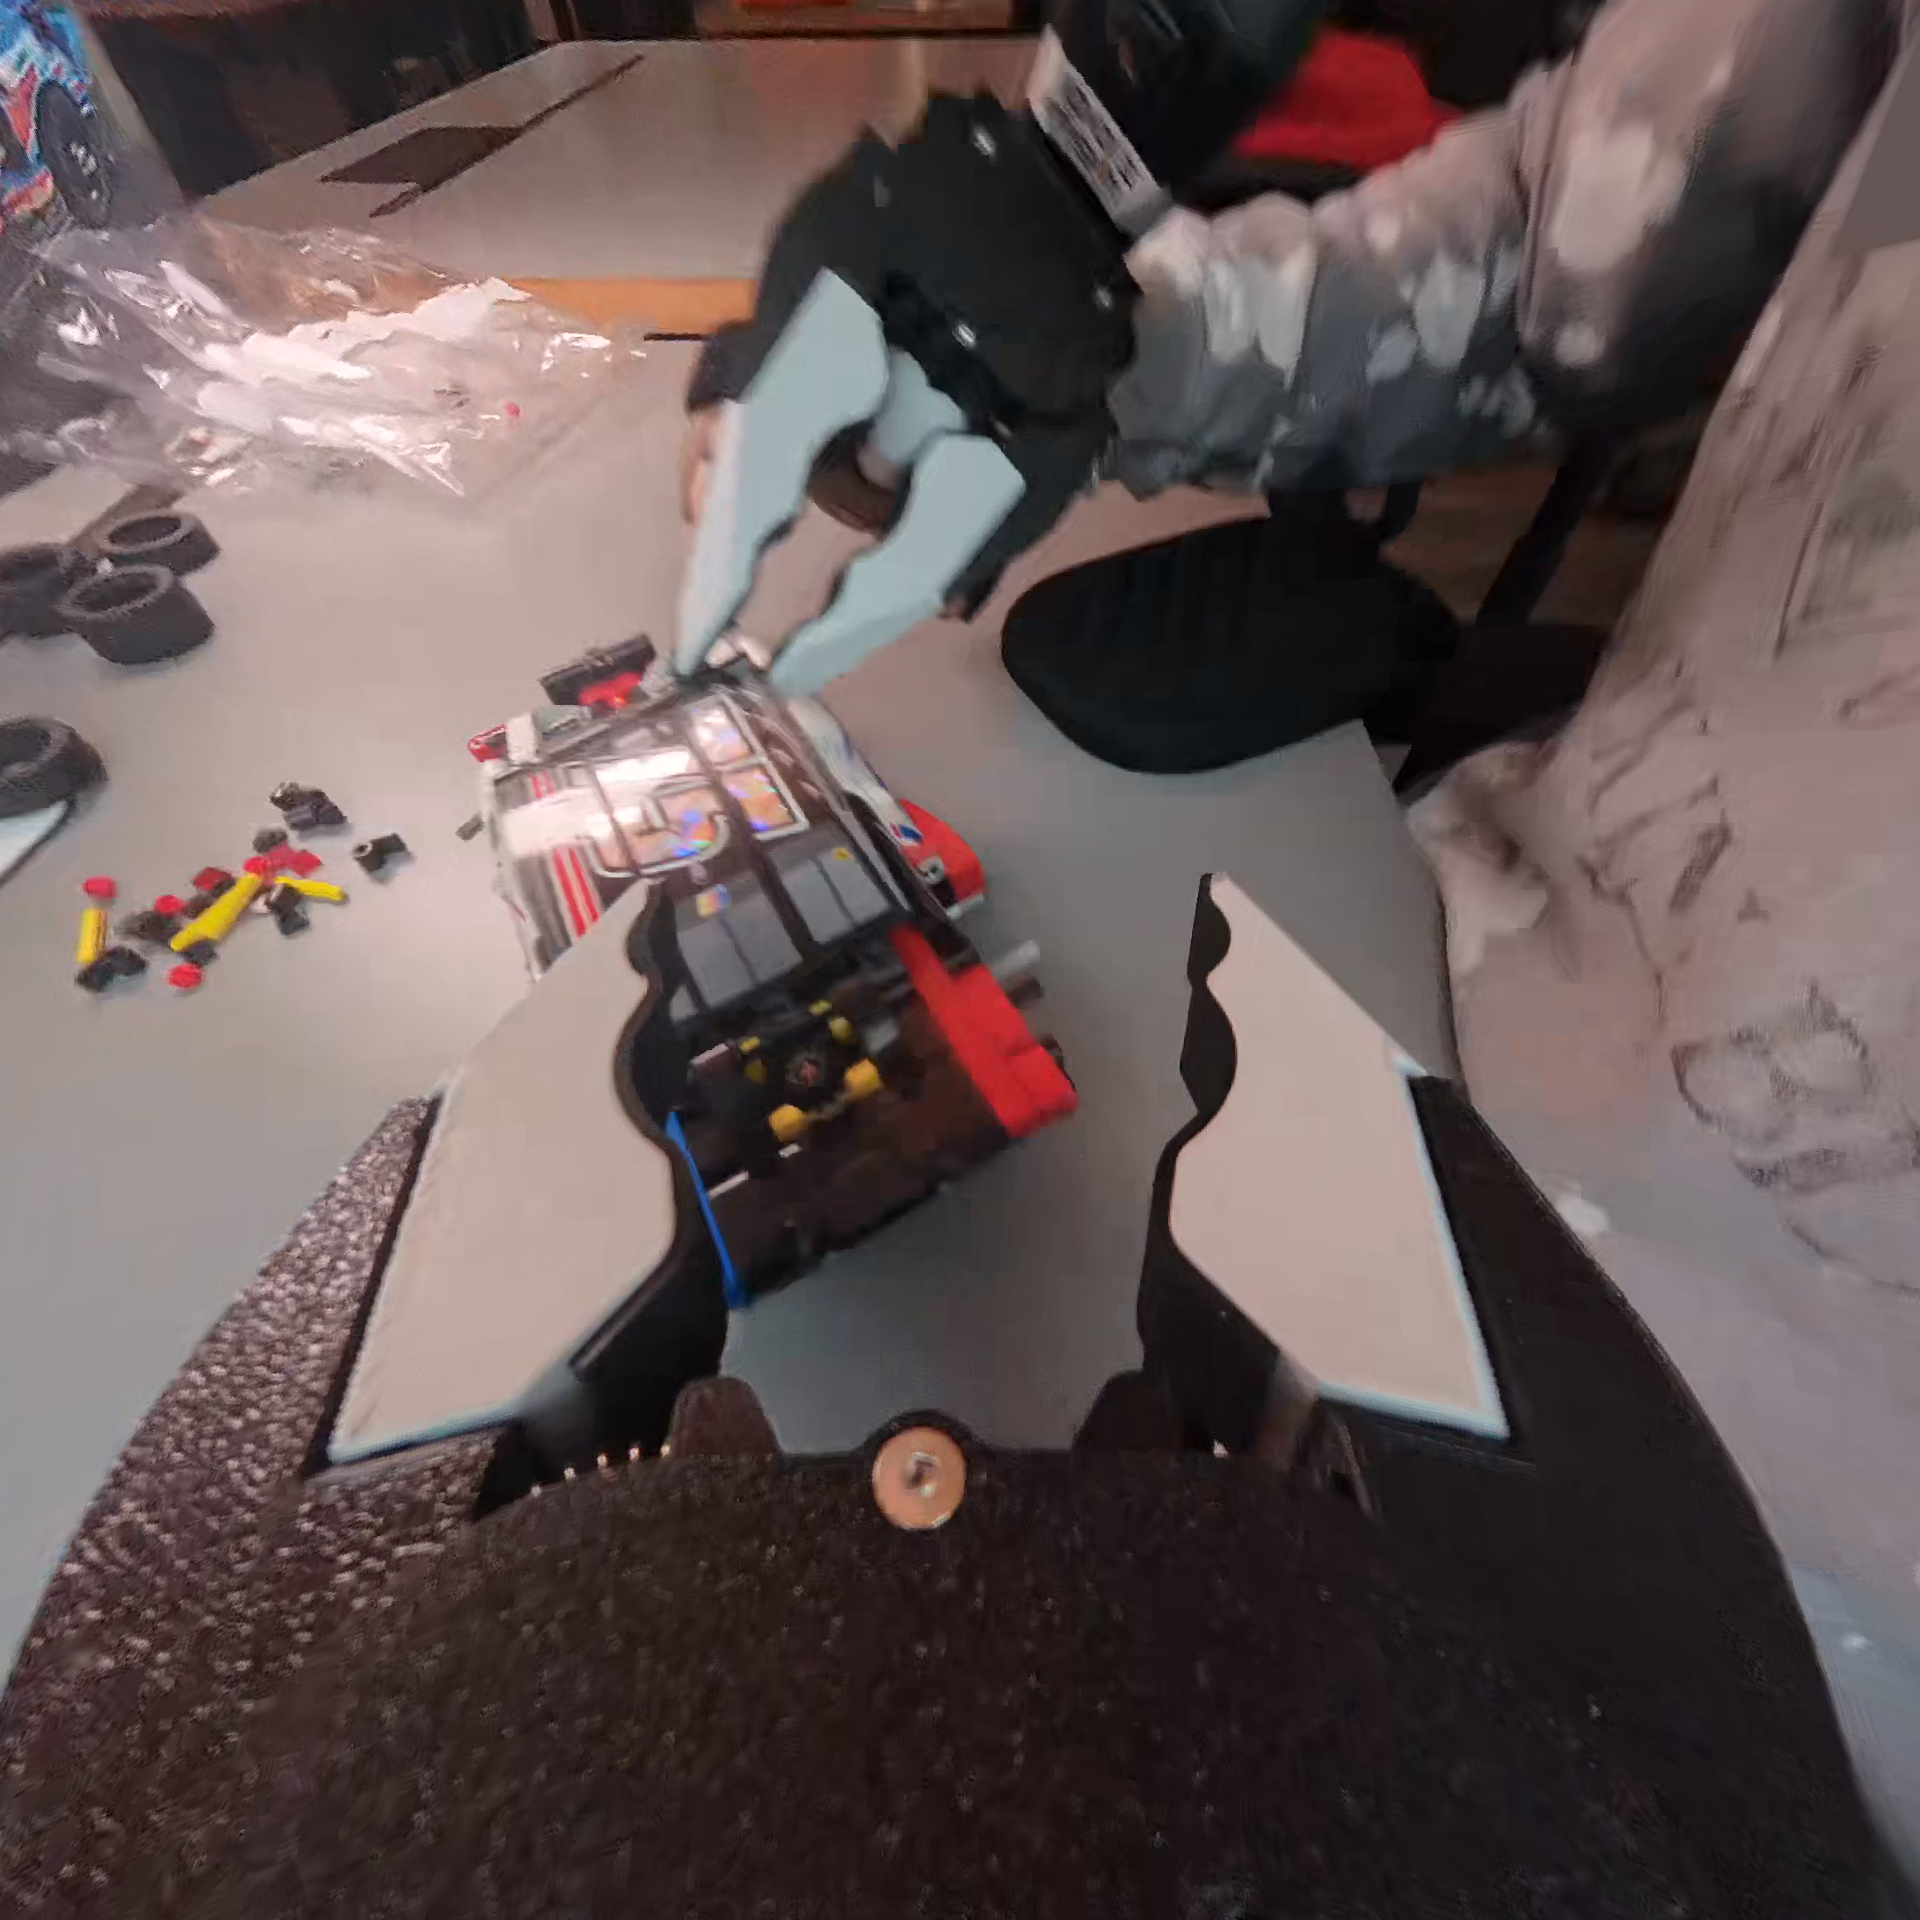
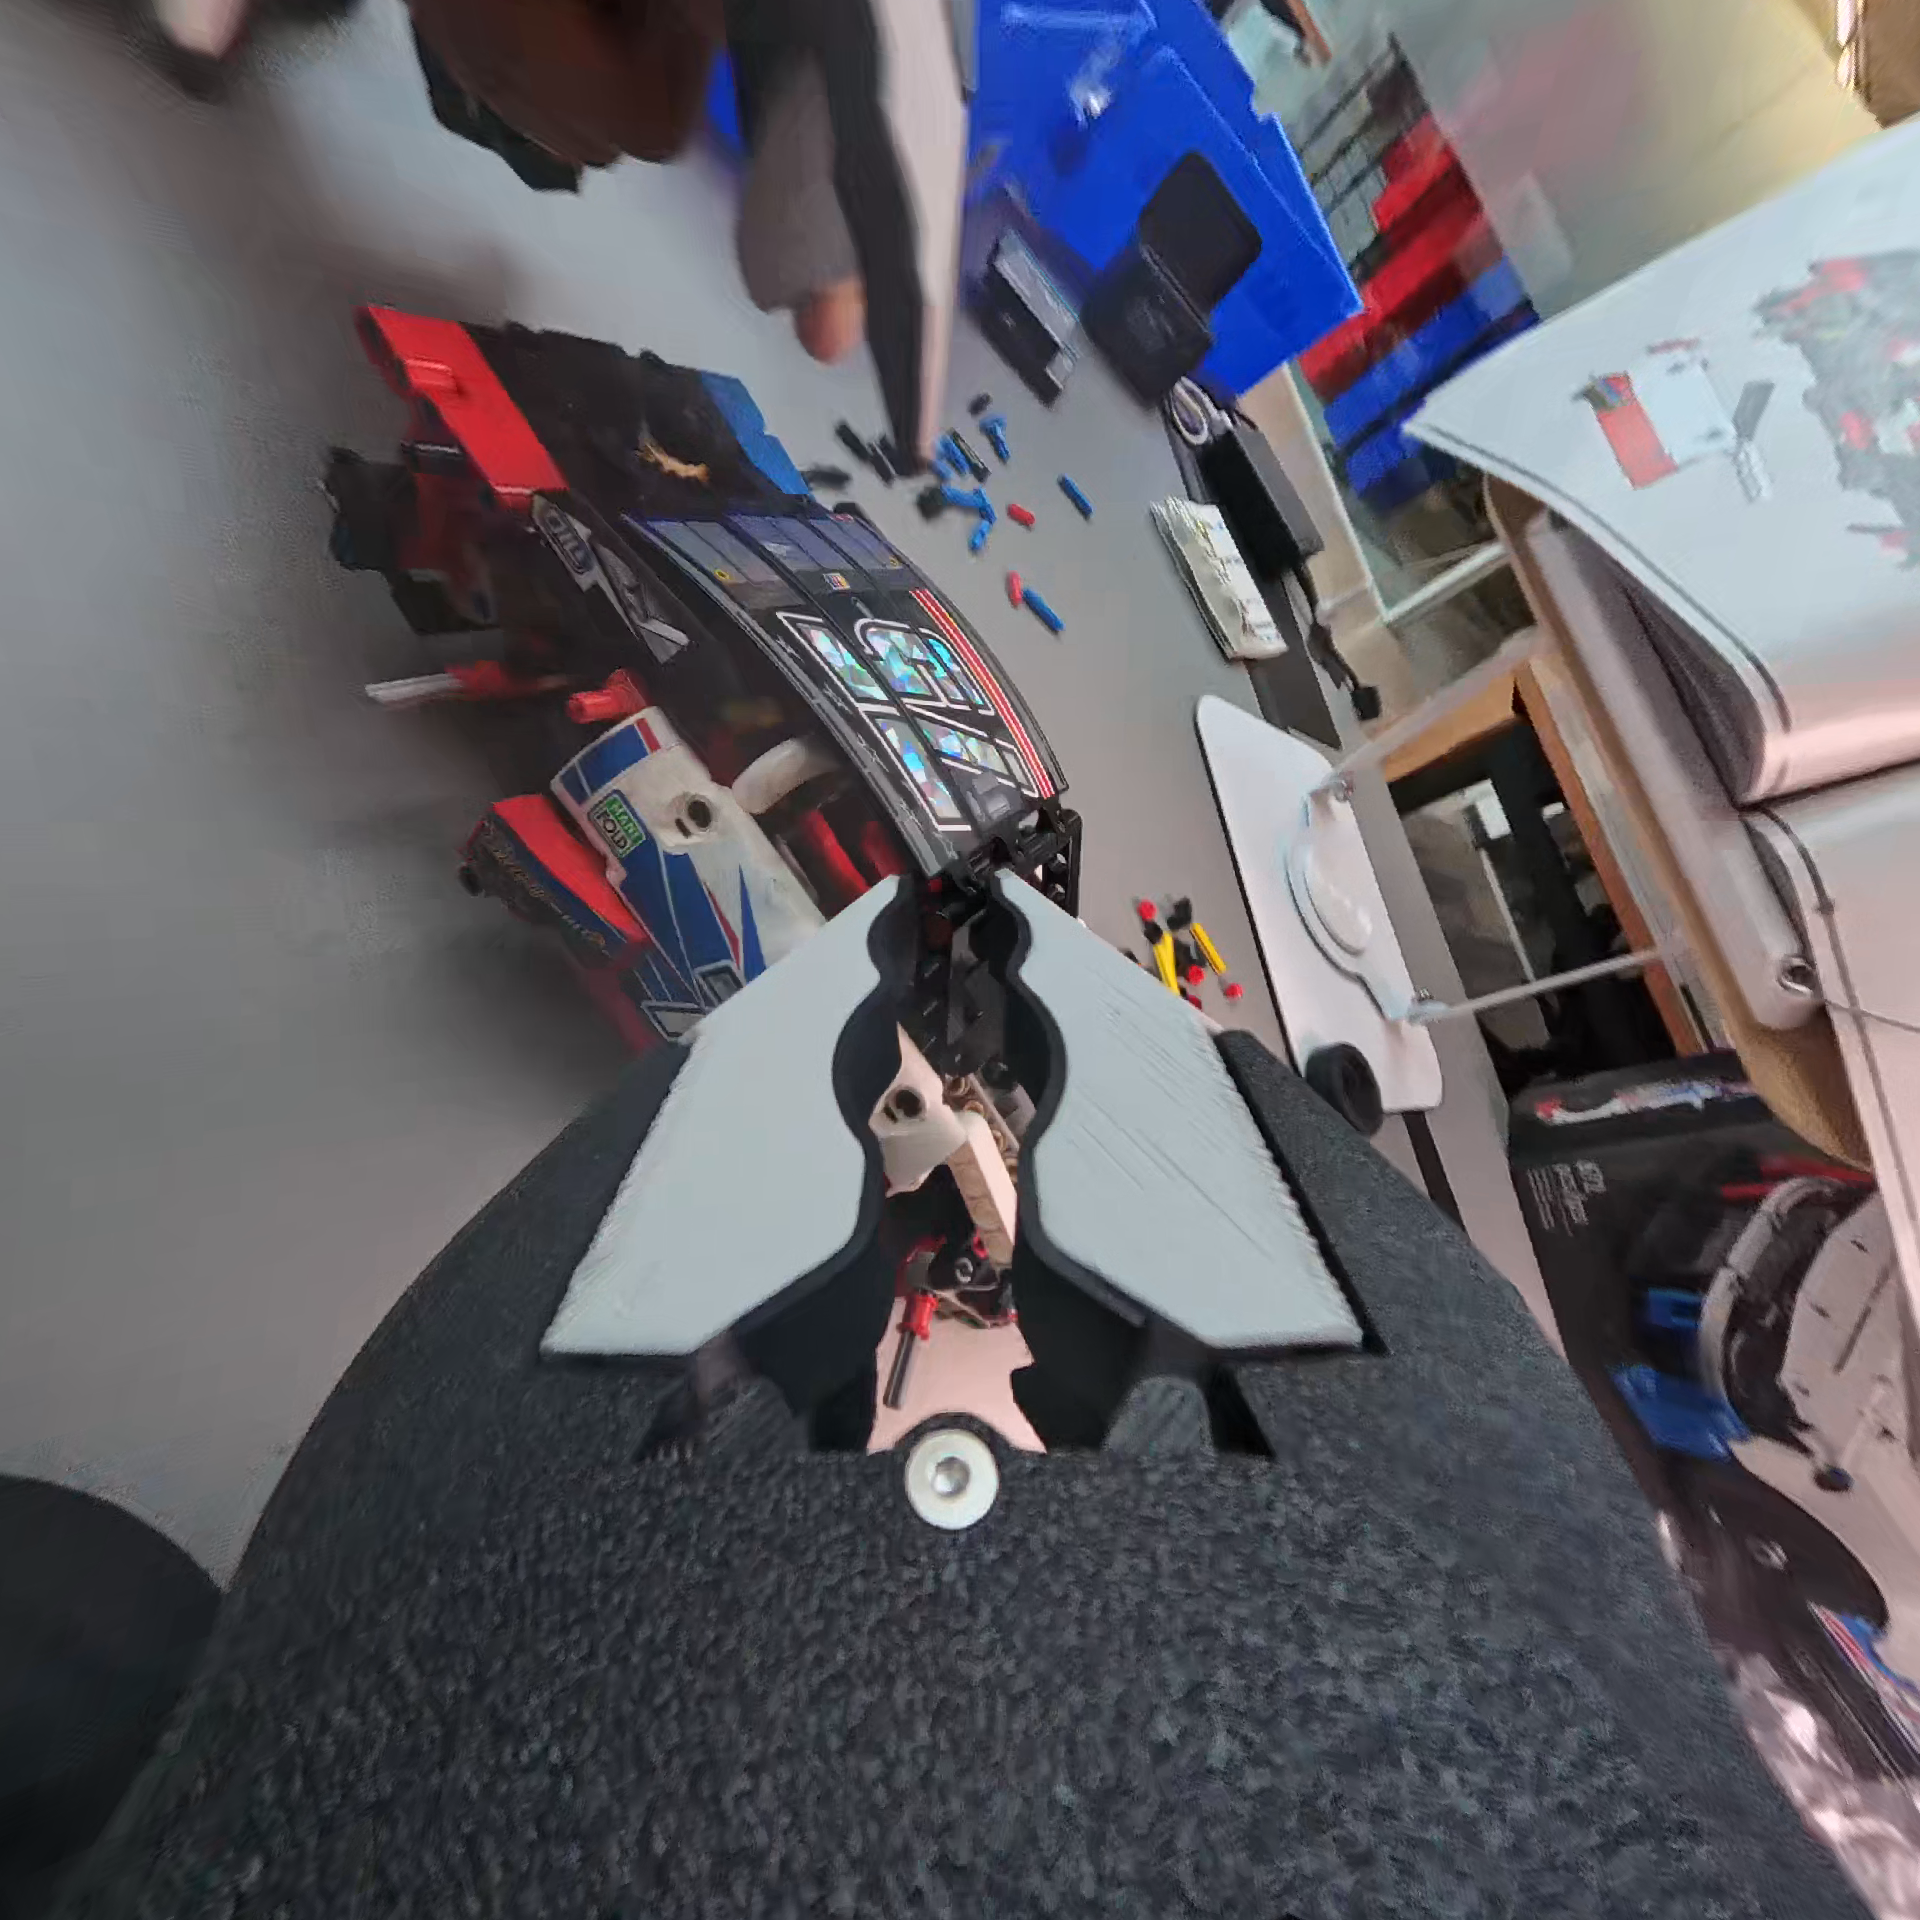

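Nearest, the left gripper hangs spread wide around the toy car's red-and-black rear. Beyond it, the right gripper pinches the car's black roof frame; farther left, a clear plastic bag holds small white parts.

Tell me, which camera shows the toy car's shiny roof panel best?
The right wrist view: the roof panel fills the middle, sharp and close. The left wrist view shows it smaller, glaring with reflected light.
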{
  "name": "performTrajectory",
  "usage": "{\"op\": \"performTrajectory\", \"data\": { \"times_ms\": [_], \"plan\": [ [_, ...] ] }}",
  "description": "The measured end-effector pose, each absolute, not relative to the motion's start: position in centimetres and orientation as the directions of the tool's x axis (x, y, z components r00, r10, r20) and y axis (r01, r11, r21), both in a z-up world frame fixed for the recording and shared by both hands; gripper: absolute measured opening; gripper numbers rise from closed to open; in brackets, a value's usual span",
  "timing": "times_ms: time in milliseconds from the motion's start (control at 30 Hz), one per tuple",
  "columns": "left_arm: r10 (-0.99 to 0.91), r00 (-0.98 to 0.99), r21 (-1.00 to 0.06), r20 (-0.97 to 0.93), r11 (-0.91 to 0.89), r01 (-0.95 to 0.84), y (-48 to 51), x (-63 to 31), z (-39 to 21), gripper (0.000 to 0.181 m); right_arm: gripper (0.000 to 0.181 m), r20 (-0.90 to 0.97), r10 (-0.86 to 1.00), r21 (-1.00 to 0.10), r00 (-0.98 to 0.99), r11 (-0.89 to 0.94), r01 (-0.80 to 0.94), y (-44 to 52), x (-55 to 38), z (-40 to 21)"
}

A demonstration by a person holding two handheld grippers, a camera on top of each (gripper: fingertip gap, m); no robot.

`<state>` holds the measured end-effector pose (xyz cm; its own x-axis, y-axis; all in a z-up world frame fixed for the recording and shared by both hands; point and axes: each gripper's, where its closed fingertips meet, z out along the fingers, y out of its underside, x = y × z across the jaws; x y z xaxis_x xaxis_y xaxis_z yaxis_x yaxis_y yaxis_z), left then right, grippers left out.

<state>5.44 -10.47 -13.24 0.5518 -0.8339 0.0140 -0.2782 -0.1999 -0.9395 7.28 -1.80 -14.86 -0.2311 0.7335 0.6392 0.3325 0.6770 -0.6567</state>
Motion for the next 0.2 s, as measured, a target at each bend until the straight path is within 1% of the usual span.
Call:
{"op": "performTrajectory", "data": {
  "times_ms": [33,67,133,200],
  "plan": [
    [-0.804,0.59,-0.939,0.079,-0.26,-0.228,-9.5,4.7,-13.0,0.095,0.013,0.637,0.732,-0.671,-0.241,0.681,0.293,-2.6,7.1,-15.2],
    [-0.775,0.619,-0.927,0.13,-0.317,-0.202,-8.7,4.0,-13.3,0.094,0.013,0.638,0.729,-0.68,-0.248,0.685,0.263,-3.3,6.8,-15.4],
    [-0.724,0.656,-0.877,0.212,-0.437,-0.199,-7.6,3.5,-14.7,0.098,0.013,0.642,0.726,-0.691,-0.246,0.687,0.223,-4.1,6.2,-15.5],
    [-0.681,0.686,-0.824,0.257,-0.526,-0.213,-7.0,3.7,-15.9,0.102,0.013,0.643,0.728,-0.691,-0.238,0.685,0.23,-4.3,5.7,-15.5]
  ]
}}
